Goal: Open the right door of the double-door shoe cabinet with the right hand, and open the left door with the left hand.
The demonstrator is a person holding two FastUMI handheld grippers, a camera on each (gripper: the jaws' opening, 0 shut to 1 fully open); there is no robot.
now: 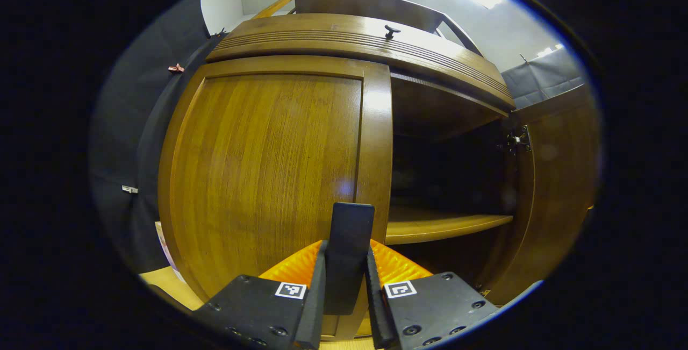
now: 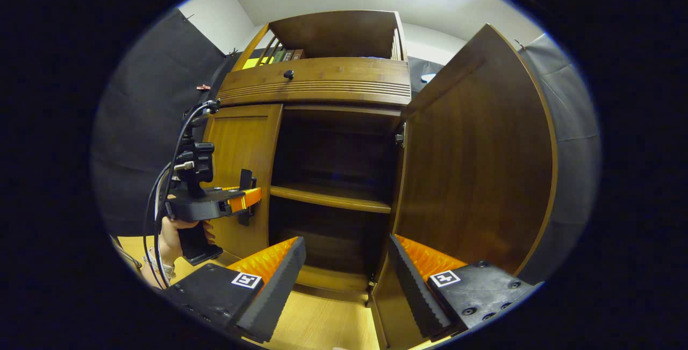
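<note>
**Left gripper view: handle pinched, left door not yet swung**

Left gripper view puts my left hand-held gripper point(image 1: 346, 280) pressed onto the dark handle point(image 1: 352, 231) at the inner edge of the left door point(image 1: 263, 167), which sits shut against the shoe cabinet point(image 1: 355, 38). The right door point(image 2: 478, 162) stands wide open, and my right hand-held gripper point(image 2: 346, 280) hangs spread and holding nothing, before the cabinet's bottom edge. I judge the left-door pull is in hand; next I need a steady outward arc about its hinge. I count two doors, two hand-held grippers, one inner shelf point(image 2: 330, 197) and one small knob point(image 1: 392, 31) on top.
</note>
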